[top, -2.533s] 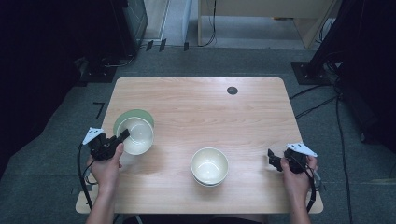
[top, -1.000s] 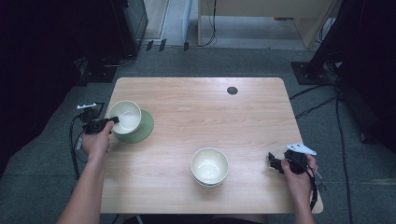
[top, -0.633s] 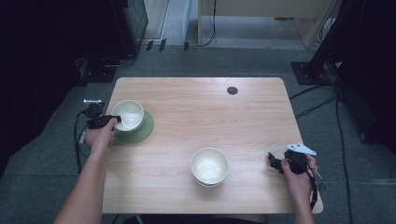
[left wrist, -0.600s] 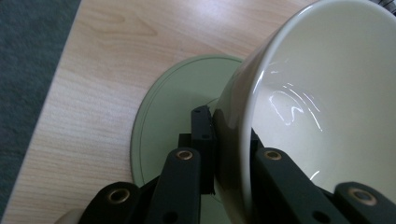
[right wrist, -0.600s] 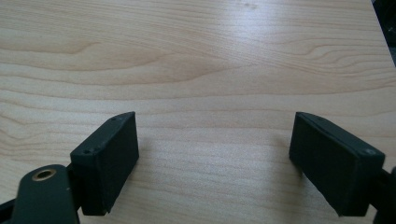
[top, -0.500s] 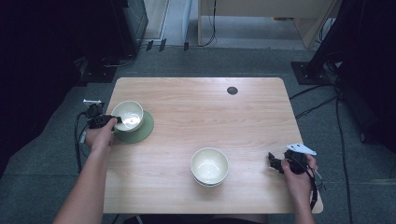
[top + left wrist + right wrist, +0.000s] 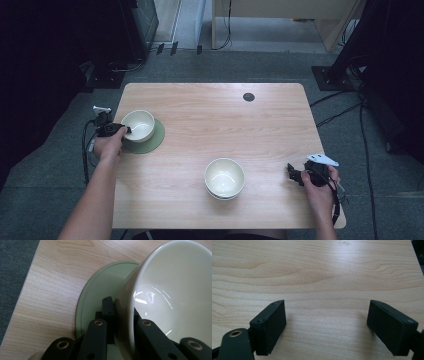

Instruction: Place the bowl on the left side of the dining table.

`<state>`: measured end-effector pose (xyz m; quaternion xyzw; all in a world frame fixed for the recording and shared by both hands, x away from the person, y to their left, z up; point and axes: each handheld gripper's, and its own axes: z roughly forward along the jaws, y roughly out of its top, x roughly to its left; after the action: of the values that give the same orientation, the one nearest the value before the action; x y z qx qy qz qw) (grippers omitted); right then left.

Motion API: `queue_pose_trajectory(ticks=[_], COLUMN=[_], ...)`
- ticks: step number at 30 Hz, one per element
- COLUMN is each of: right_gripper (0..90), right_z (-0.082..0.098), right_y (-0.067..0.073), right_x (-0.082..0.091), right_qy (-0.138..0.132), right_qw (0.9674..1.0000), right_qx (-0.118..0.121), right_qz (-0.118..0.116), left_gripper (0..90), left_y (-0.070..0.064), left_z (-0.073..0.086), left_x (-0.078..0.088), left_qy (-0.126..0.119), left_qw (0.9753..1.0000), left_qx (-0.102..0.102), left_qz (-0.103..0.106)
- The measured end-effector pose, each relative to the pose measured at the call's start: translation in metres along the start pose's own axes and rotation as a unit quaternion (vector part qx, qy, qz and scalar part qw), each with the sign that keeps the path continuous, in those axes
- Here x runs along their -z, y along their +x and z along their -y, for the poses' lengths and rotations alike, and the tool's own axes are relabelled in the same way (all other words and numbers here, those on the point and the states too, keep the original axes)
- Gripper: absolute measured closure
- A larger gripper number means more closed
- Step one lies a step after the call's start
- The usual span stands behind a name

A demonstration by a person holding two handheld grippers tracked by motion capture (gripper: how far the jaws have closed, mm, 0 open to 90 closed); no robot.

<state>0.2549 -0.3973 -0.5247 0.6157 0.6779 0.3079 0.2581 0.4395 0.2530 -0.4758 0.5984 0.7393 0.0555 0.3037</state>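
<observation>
left gripper clamped on rim of cream bowl, bowl sitting on green saucer at table's left edge. right gripper jaws wide, nothing between, resting near right edge. second cream bowl stack near front centre.

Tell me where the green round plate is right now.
In the high view the green round plate lies near the left edge of the wooden table, under the white ceramic bowl that the left gripper clamps by its rim.
</observation>
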Motion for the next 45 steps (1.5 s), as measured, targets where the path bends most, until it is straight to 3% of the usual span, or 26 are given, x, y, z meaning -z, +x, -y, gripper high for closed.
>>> queue_pose_trajectory(ticks=[4, 8, 9, 11, 13, 20, 22, 25, 30, 34, 39, 45], right_gripper=[15.4, 15.5, 15.5, 15.4, 15.4, 15.4, 15.4, 15.4, 15.4, 15.4, 15.4, 15.4], right_z=[0.0, 0.0, 0.0, 0.0, 0.0, 0.0, 0.0, 0.0, 0.0, 0.0, 0.0, 0.0], right_y=[0.0, 0.0, 0.0, 0.0, 0.0, 0.0, 0.0, 0.0, 0.0, 0.0, 0.0, 0.0], right_x=[0.0, 0.0, 0.0, 0.0, 0.0, 0.0, 0.0, 0.0, 0.0, 0.0, 0.0, 0.0], right_qy=[0.0, 0.0, 0.0, 0.0, 0.0, 0.0, 0.0, 0.0, 0.0, 0.0, 0.0, 0.0], right_qw=[1.0, 1.0, 1.0, 1.0, 1.0, 1.0, 1.0, 1.0, 1.0, 1.0, 1.0, 1.0], right_qx=[0.0, 0.0, 0.0, 0.0, 0.0, 0.0, 0.0, 0.0, 0.0, 0.0, 0.0, 0.0], right_qz=[0.0, 0.0, 0.0, 0.0, 0.0, 0.0, 0.0, 0.0, 0.0, 0.0, 0.0, 0.0], left_gripper=[76.3, 47.4, 36.0, 18.2, 8.5, 8.5, 8.5, 8.4, 8.5, 8.4, 8.4, 8.4], left_y=[-0.001, -0.003, -0.004, -0.005, -0.005, -0.002, -0.003, -0.005, -0.01, -0.011, -0.011, -0.008], left_z=[0.0, 0.001, 0.002, 0.003, 0.005, 0.013, 0.017, 0.021, 0.026, 0.03, 0.042, 0.054], left_x=[0.001, 0.003, 0.004, 0.005, 0.008, 0.018, 0.022, 0.027, 0.037, 0.041, 0.046, 0.052], left_qy=[-0.011, -0.024, -0.025, -0.025, -0.037, -0.057, -0.066, -0.089, -0.111, -0.127, -0.163, -0.186], left_qw=[0.9999, 0.9995, 0.9992, 0.9991, 0.9985, 0.9978, 0.9966, 0.9927, 0.9888, 0.9867, 0.981, 0.9771], left_qx=[-0.008, -0.021, -0.024, -0.028, -0.033, -0.033, -0.049, -0.08, -0.099, -0.1, -0.104, -0.102], left_qz=[0.004, 0.0, -0.018, -0.022, -0.024, 0.0, -0.005, -0.014, -0.014, -0.01, -0.006, -0.006])
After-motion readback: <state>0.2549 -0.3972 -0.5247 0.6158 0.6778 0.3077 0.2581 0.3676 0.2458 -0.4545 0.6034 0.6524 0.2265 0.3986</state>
